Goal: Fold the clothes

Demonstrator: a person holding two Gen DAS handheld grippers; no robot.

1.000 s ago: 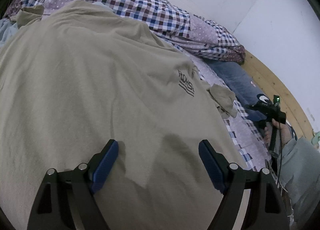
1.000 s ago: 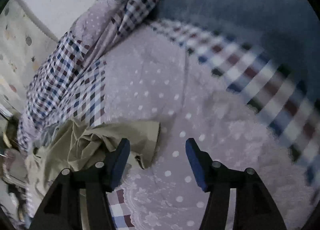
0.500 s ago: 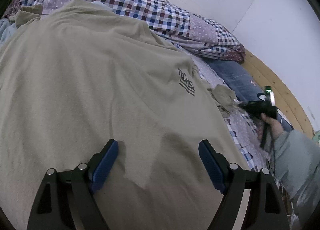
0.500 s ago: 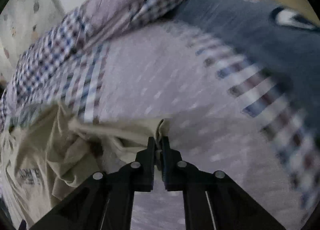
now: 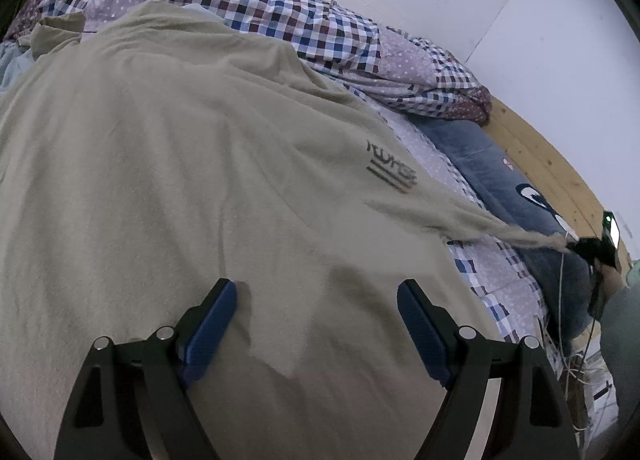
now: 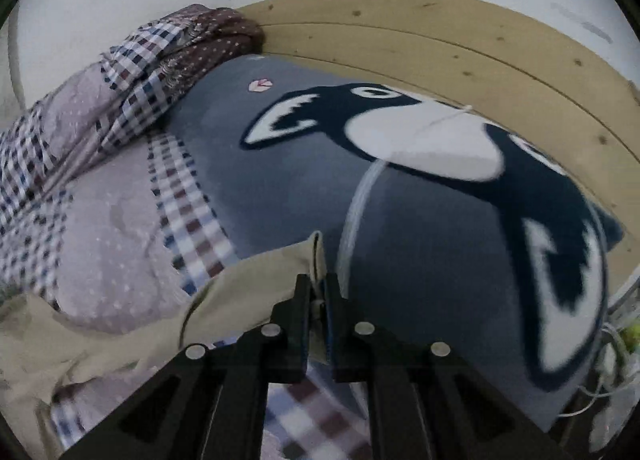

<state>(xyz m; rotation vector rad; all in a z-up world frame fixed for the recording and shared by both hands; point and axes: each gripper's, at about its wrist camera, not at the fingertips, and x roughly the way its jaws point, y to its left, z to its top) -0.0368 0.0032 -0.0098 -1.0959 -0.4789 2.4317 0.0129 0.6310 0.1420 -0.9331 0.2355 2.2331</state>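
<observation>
Counts only. 1 khaki T-shirt (image 5: 168,164), filling centre and left of the left wrist view, w/ 1 dark chest logo (image 5: 391,172) right of centre and 1 sleeve (image 6: 256,280) pinched at lower centre of the right wrist view. 2 grippers: left gripper (image 5: 316,320) at bottom centre, right gripper (image 6: 318,292) at bottom centre of its own view. 1 checked quilt (image 5: 304,20) bunched across the top. 1 blue whale-print pillow (image 6: 400,188) at centre right. 1 wooden headboard (image 6: 400,20) along the top, showing 2 planks. 1 white cord (image 6: 352,212) over the pillow. 1 grey sleeve (image 5: 618,324) of the person, far right edge.
</observation>
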